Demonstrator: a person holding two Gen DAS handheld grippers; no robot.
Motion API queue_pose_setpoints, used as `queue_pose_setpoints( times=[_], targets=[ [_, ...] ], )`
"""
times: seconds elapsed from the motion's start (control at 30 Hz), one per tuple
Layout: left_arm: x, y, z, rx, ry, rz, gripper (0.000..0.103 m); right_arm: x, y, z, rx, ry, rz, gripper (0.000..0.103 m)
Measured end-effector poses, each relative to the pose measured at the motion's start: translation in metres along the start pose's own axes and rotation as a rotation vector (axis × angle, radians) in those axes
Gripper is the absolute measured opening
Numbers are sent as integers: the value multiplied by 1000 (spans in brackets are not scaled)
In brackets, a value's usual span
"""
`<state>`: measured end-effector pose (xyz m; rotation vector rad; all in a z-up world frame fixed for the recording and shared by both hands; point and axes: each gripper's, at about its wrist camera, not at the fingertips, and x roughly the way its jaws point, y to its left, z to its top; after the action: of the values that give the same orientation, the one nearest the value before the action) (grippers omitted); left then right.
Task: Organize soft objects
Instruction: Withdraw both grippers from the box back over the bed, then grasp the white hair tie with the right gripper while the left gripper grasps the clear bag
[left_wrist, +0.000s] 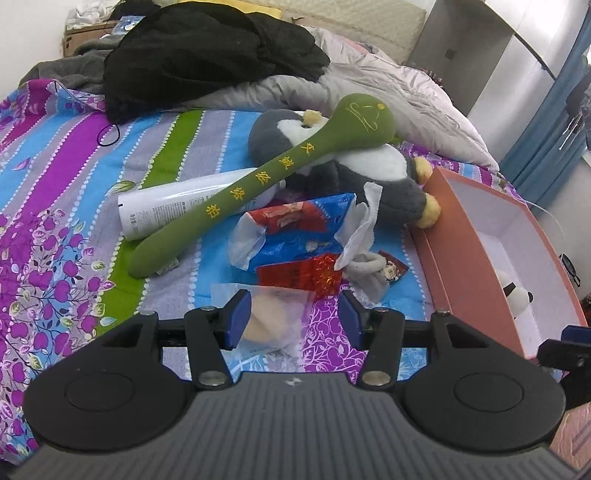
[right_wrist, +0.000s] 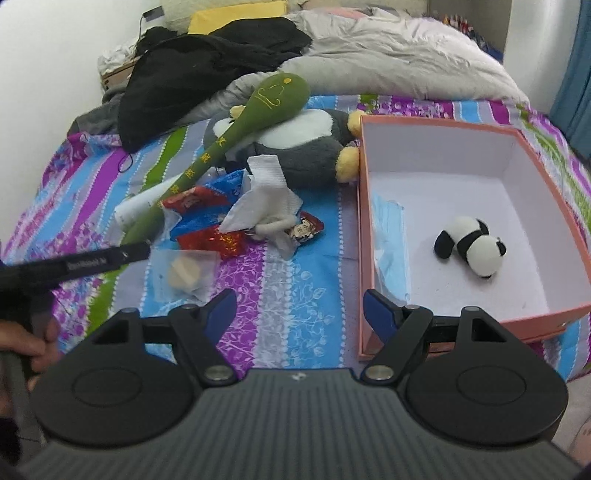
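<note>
The panda (right_wrist: 471, 245), a small plush, lies on its side inside your open pink box (right_wrist: 436, 125), which sits on the bed (left_wrist: 48, 206) near the right edge. A blue mask (right_wrist: 388, 243) leans against the box's left inner wall. Just left of the box lies the grey penguin (left_wrist: 354, 173), its yellow feet touching the box wall. A green plush mallet (left_wrist: 258, 184) rests across the penguin and across a white tube (left_wrist: 170, 206). In front of these: blue and red wrappers (left_wrist: 295, 229), a crumpled tissue (right_wrist: 266, 199), and a clear bag (left_wrist: 277, 314) holding a pale round piece.

Your left tongs (left_wrist: 293, 317) are released, jaws straddling the clear bag; left pad beside it, contact not clear. Your right tongs (right_wrist: 299, 314) are released, nothing between the jaws, hovering over the bedspread at the box's near left corner. A black garment (left_wrist: 207, 55) and grey quilt (right_wrist: 388, 55) are heaped at the far edge.
</note>
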<state>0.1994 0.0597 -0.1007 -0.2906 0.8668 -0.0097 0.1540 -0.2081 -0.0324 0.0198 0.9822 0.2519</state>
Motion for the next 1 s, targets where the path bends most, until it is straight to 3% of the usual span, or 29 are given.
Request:
queue_pose_setpoints(
  times=[0.63,1.0],
  targets=[
    [14,15,-17,-37,34,-31,58,11,27,11,26,-23,30,77],
    [52,53,-29,-32,81,-12,58,74,51,-8,-41,-7,13,77]
  ],
)
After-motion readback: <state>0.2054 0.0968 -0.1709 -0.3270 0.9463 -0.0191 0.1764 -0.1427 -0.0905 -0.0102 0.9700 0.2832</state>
